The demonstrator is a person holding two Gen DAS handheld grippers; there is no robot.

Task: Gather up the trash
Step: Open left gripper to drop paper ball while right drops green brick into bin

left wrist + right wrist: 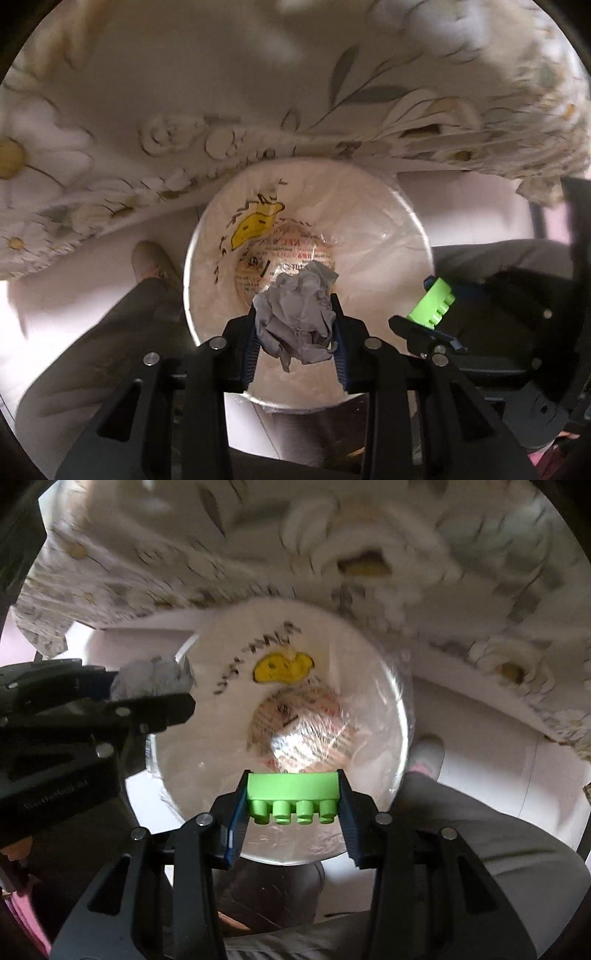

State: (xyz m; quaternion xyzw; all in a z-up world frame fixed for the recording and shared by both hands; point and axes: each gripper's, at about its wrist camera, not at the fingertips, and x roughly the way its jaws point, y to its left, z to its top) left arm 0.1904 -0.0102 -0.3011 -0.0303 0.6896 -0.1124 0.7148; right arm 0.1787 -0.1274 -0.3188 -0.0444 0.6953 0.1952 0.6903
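A white bin (391, 229) lined with clear plastic stands on the floor below both grippers; it also shows in the right wrist view (369, 672). It has a yellow drawing on its inner wall and a printed wrapper at the bottom. My left gripper (295, 321) is shut on a crumpled grey paper ball (295, 317) above the bin's near rim. The paper ball also shows in the right wrist view (151, 679). My right gripper (293, 797) is shut on a green toy brick (293, 794) over the bin's near side. The brick shows at the right in the left wrist view (432, 302).
A floral bedcover (258, 92) hangs over the far side of the bin. The person's grey-trousered legs (480, 842) and a shoe (151, 262) are beside the bin on a pale floor (480, 723).
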